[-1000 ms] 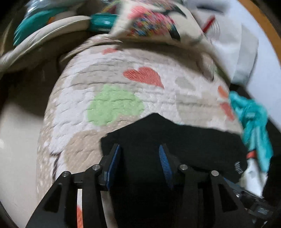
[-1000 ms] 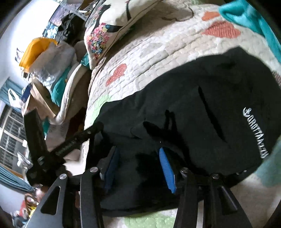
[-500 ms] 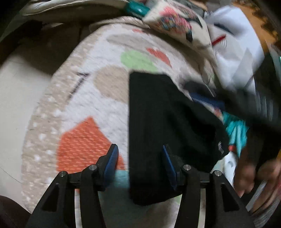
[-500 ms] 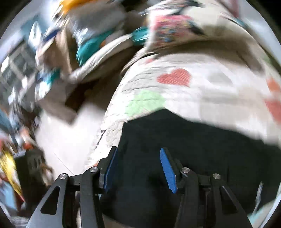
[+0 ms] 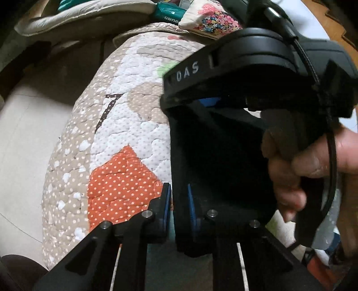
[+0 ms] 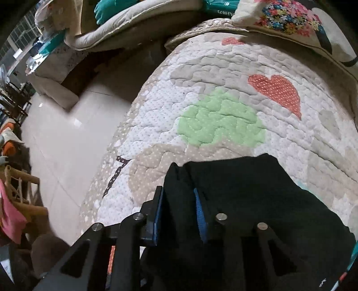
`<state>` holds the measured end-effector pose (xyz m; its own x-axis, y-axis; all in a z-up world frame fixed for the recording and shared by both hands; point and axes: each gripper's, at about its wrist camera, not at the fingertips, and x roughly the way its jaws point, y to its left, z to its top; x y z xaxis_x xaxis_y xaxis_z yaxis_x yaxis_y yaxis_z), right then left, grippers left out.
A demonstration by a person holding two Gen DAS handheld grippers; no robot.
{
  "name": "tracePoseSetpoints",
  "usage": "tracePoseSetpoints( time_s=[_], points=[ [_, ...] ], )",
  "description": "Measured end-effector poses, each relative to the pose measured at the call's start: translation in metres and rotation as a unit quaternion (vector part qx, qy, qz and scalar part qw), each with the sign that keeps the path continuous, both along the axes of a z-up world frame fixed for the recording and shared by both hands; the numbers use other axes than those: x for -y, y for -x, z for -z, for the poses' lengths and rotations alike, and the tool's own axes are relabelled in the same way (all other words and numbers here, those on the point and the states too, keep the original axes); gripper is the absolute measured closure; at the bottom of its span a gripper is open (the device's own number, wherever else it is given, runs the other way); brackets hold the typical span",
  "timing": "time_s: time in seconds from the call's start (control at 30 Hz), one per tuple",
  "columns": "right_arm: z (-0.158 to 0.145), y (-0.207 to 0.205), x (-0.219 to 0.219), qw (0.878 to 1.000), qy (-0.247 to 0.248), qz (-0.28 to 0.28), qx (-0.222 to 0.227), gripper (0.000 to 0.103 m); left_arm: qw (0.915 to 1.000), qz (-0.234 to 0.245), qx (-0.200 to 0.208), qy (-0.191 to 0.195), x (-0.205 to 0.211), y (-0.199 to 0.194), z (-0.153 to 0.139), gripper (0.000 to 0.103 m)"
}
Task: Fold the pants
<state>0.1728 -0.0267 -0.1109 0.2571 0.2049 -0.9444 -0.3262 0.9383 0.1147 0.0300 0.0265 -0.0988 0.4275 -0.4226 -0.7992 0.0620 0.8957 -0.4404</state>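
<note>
The black pants (image 5: 214, 161) lie folded on a quilted patchwork bedspread (image 5: 125, 134). My left gripper (image 5: 179, 206) is shut on the near left edge of the pants, blue pads pinching the fabric. My right gripper (image 6: 177, 210) is shut on the far left corner of the pants (image 6: 246, 190), beside a green patch (image 6: 219, 120). In the left wrist view the right gripper body (image 5: 257, 67) and the hand (image 5: 308, 161) holding it hang over the pants and hide their far part.
The bedspread's left edge drops to a pale tiled floor (image 6: 67, 138). A floral pillow (image 6: 290, 20) and heaped bedding (image 6: 125, 24) lie at the far end. A wooden chair with pink cloth (image 6: 13, 208) stands at the left.
Both grippers have closed on the left edge of the pants. The right gripper has swung in above the pants in the left wrist view. The pants now lie as a narrower folded strip.
</note>
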Motion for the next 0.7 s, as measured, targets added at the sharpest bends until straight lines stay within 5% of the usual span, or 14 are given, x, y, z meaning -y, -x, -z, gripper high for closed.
tracePoseSetpoints(
  time_s=[0.07, 0.17, 0.23, 0.33, 0.43, 0.6, 0.7],
  points=[
    [-0.007, 0.000, 0.004, 1.000, -0.017, 0.006, -0.005, 0.058, 0.9995, -0.002, -0.013, 0.030, -0.013, 0.005, -0.001, 0.085],
    [-0.051, 0.005, 0.037, 0.997, -0.050, 0.038, 0.044, 0.055, 0.9994, -0.009, -0.007, 0.034, -0.030, 0.010, -0.016, 0.084],
    [-0.086, 0.020, 0.082, 0.990, -0.074, 0.087, 0.081, 0.041, 0.9995, -0.011, 0.016, 0.025, -0.040, 0.011, -0.033, 0.076],
    [-0.109, 0.061, 0.156, 0.972, -0.083, 0.181, 0.126, 0.035, 0.9990, -0.003, 0.042, 0.017, -0.037, 0.003, -0.054, 0.062],
    [-0.101, 0.112, 0.230, 0.936, -0.140, 0.299, 0.124, 0.034, 0.9978, 0.026, 0.060, -0.006, -0.012, -0.013, -0.074, 0.061],
    [-0.055, 0.194, 0.289, 0.855, -0.240, 0.448, 0.101, 0.034, 0.9879, 0.123, 0.087, -0.037, 0.071, -0.046, -0.109, 0.049],
    [-0.031, 0.206, 0.300, 0.835, -0.255, 0.482, 0.071, 0.034, 0.9805, 0.168, 0.088, -0.053, 0.117, -0.066, -0.117, 0.046]
  ],
)
